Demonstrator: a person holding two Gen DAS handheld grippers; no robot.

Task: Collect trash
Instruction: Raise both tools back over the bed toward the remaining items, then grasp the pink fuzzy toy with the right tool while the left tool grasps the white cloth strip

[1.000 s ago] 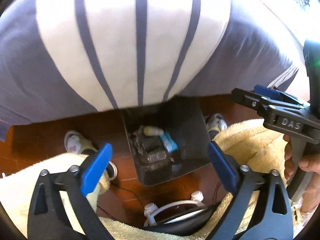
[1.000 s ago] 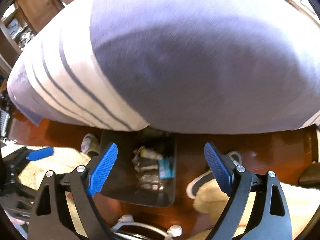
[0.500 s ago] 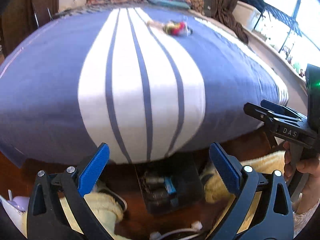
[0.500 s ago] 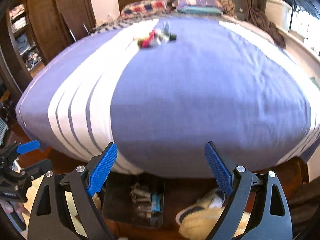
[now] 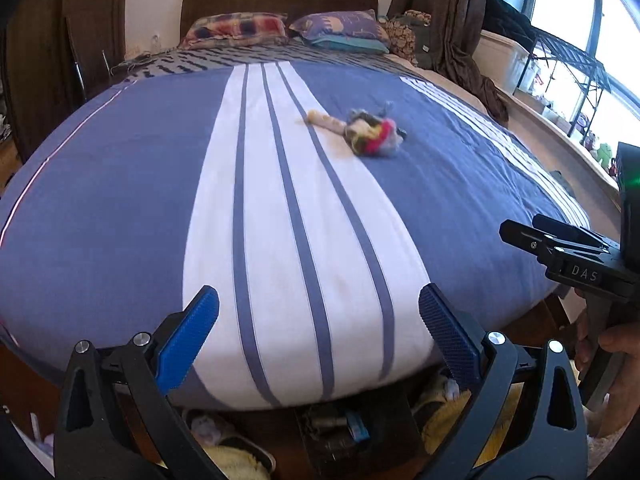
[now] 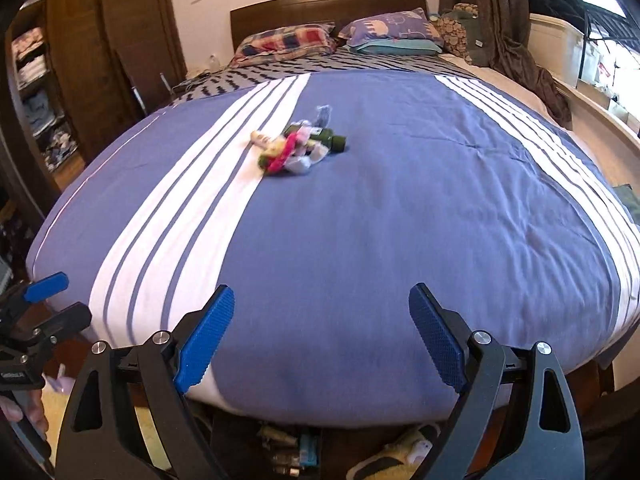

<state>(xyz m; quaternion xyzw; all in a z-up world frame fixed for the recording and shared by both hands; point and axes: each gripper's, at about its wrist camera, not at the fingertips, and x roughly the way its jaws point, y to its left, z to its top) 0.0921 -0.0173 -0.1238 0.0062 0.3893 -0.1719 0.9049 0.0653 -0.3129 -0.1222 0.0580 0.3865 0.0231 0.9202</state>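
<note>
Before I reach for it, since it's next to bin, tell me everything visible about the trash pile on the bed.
The trash pile is a small loose heap of crumpled wrappers, pink, yellow and white, with a dark green bottle lying on its side and a pale tube poking out. It rests mid-bed on the blue and white striped bedspread, touching nothing else.

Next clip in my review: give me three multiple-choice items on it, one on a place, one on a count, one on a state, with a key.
1. Where does the pile of trash lie?
A. on the bed cover
B. on the floor
C. on a pillow

2. How many pillows lie at the headboard?
A. one
B. two
C. four

3. How do the jaws of the right tool stand?
A. shut on a bottle
B. shut, empty
C. open, empty

Key: 1 A, the pile sits mid-cover, on the blue beside the white stripes. 2 B, one checked, one purple. 3 C, the blue pads stand wide apart with only cover behind them.
</note>
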